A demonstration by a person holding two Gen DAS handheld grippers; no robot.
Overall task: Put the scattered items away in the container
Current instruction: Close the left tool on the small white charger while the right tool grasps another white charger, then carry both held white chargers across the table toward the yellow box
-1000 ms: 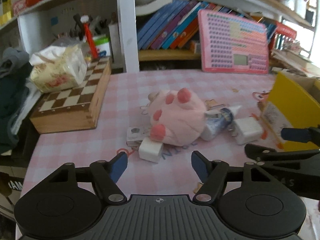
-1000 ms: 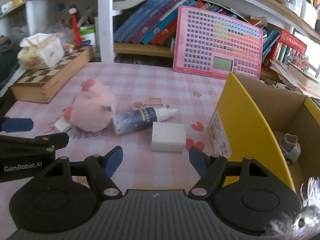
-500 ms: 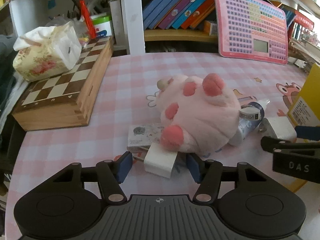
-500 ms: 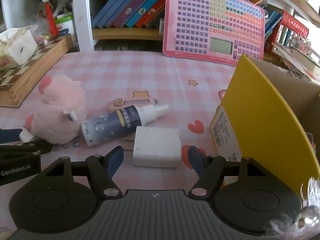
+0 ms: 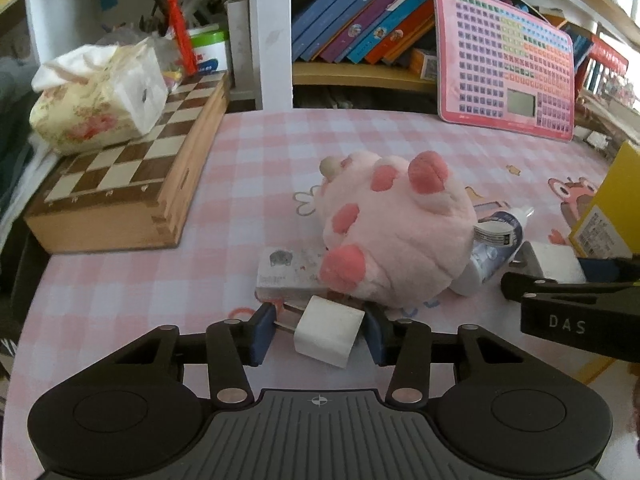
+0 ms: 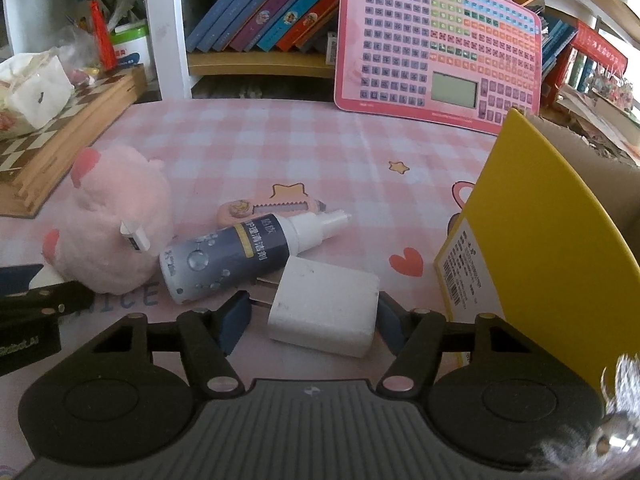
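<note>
My left gripper point(image 5: 318, 330) is open, its fingers on either side of a small white plug adapter point(image 5: 328, 330) lying in front of a pink plush toy point(image 5: 394, 228). A grey flat box point(image 5: 290, 274) lies under the plush. My right gripper point(image 6: 314, 314) is open around a larger white charger block point(image 6: 324, 306); its right finger looks to touch the block. A dark spray bottle point(image 6: 240, 258) lies between plush point(image 6: 116, 228) and block. The yellow cardboard box point(image 6: 548, 240) stands open at the right.
A wooden chessboard box point(image 5: 132, 184) with a tissue pack point(image 5: 96, 112) on it sits at the left. A pink toy keyboard point(image 6: 436, 46) leans on the bookshelf behind. A small pink sticker-like item point(image 6: 272, 210) lies beyond the bottle.
Both grippers moved forward and down to the table. The small adapter now sits between the left fingers and the charger block between the right fingers; both jaws have narrowed.
</note>
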